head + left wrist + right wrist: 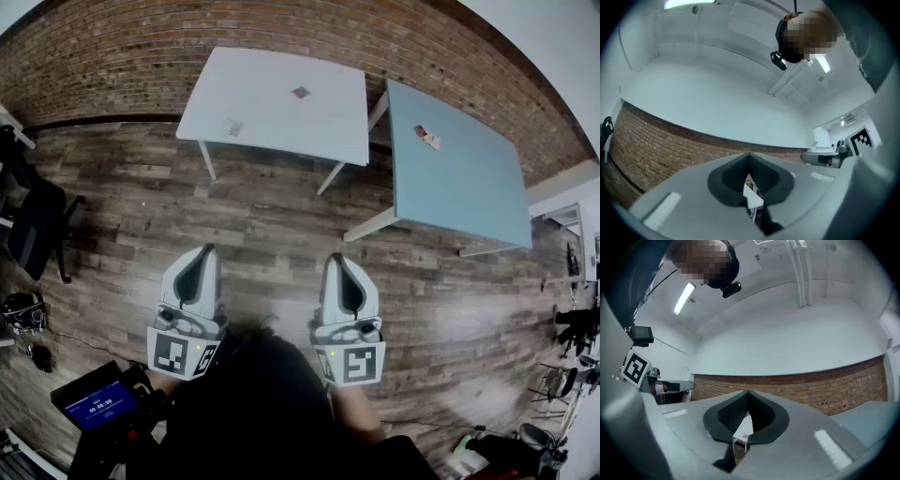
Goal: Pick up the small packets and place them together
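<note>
Two small packets lie on the white table (309,131), a dark reddish one (300,92) near its middle and a pale one (234,128) by its left front edge. A third packet (428,137) lies on the blue-grey table (469,187) to the right. Both grippers hang low over the wooden floor, well short of the tables and pointing toward them. My left gripper (208,249) (749,155) is shut with nothing in it. My right gripper (335,258) (748,393) is shut and empty too. Past its jaws a corner of the white table (743,429) shows.
A brick wall (141,47) runs behind the tables. A black office chair (33,225) stands at the left and a device with a lit blue screen (94,405) sits at the lower left. Stands and clutter (562,375) fill the right edge.
</note>
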`<action>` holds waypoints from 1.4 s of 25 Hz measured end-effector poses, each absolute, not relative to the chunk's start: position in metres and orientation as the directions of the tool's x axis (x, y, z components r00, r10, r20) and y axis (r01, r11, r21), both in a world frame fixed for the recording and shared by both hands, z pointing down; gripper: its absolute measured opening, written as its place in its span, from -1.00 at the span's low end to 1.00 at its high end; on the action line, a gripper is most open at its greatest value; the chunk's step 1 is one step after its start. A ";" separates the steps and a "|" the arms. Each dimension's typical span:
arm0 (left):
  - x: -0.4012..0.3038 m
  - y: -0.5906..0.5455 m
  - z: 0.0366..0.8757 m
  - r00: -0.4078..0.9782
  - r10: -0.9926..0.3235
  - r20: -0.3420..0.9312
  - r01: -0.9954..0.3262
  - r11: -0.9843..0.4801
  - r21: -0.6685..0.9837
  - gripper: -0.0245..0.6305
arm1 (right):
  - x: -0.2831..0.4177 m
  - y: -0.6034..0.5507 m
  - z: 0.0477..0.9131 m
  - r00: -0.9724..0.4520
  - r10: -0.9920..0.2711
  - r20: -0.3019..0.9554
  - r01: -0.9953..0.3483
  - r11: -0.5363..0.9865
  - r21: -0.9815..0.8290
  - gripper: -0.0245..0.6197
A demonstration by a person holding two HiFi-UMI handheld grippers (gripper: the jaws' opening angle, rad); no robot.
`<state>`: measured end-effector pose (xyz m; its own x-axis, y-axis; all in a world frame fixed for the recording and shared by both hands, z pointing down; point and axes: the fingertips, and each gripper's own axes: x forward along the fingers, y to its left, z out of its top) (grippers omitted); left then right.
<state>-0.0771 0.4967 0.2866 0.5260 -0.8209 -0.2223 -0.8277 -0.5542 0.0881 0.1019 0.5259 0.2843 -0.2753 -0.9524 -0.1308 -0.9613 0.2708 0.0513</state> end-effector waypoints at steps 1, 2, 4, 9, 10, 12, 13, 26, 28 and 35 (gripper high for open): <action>-0.077 0.497 0.287 0.529 -0.819 -0.223 -0.826 -0.557 0.089 -0.93 | 0.101 0.526 0.284 -0.276 -0.952 -0.133 -0.961 0.272 0.047 -0.92; -0.076 0.497 0.287 0.531 -0.817 -0.225 -0.824 -0.560 0.090 -0.93 | 0.101 0.526 0.283 -0.276 -0.951 -0.137 -0.961 0.272 0.043 -0.92; -0.076 0.493 0.288 0.533 -0.815 -0.229 -0.822 -0.562 0.088 -0.93 | 0.101 0.523 0.281 -0.271 -0.951 -0.150 -0.963 0.269 0.033 -0.92; -0.075 0.470 0.289 0.527 -0.816 -0.237 -0.830 -0.555 0.062 -0.93 | 0.105 0.503 0.285 -0.279 -0.948 -0.149 -0.960 0.278 0.027 -0.92; -0.073 0.466 0.291 0.519 -0.820 -0.240 -0.835 -0.547 0.064 -0.93 | 0.108 0.499 0.288 -0.286 -0.948 -0.143 -0.958 0.286 0.022 -0.92; -0.064 0.461 0.300 0.498 -0.836 -0.229 -0.848 -0.525 0.072 -0.93 | 0.121 0.494 0.297 -0.293 -0.947 -0.134 -0.956 0.294 0.012 -0.92; -0.057 0.461 0.307 0.488 -0.845 -0.219 -0.855 -0.513 0.076 -0.93 | 0.129 0.494 0.302 -0.293 -0.947 -0.131 -0.956 0.295 0.007 -0.92; -0.039 0.435 0.346 0.492 -0.855 -0.167 -0.856 -0.510 0.090 -0.93 | 0.135 0.455 0.343 -0.305 -0.949 -0.085 -0.951 0.308 -0.026 -0.92; -0.037 0.420 0.351 0.504 -0.850 -0.154 -0.847 -0.521 0.102 -0.93 | 0.138 0.441 0.347 -0.278 -0.958 -0.071 -0.959 0.281 -0.027 -0.92; -0.035 0.337 0.363 0.524 -0.841 -0.133 -0.835 -0.538 0.110 -0.93 | 0.132 0.360 0.339 -0.272 -0.961 -0.048 -0.962 0.273 -0.017 -0.92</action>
